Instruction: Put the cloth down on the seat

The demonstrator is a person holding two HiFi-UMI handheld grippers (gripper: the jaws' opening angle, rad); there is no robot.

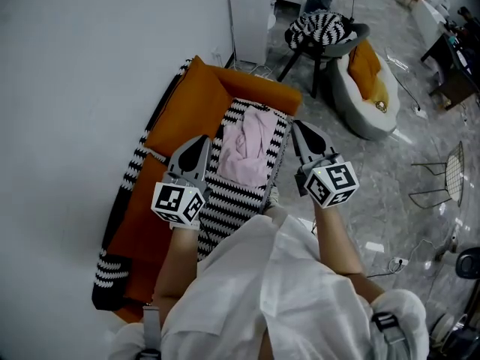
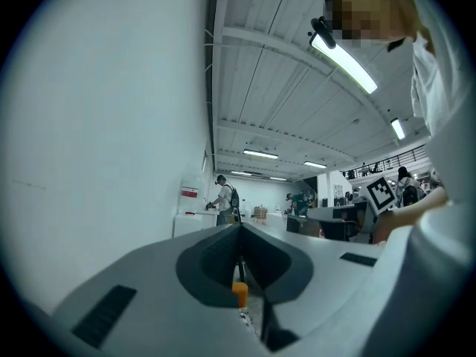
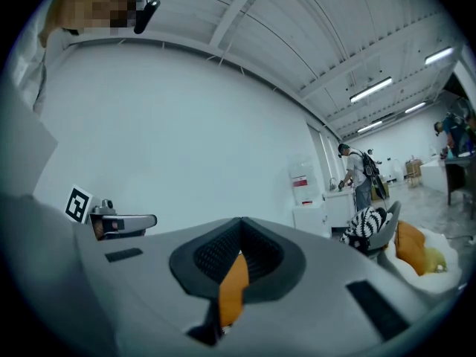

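A pink cloth lies crumpled on the black-and-white striped seat of an orange sofa. My left gripper hovers just left of the cloth, jaws shut with nothing between them. To the right of the cloth, over the seat's edge, my right gripper is also shut and empty. In the left gripper view the closed jaws of the left gripper point at the far room. The right gripper view shows the right gripper closed, aimed at the white wall.
A white wall runs along the sofa's left. A grey chair with a striped throw and a round bed with an orange cushion stand behind. A wire chair is at right on the marble floor. People work in the distance.
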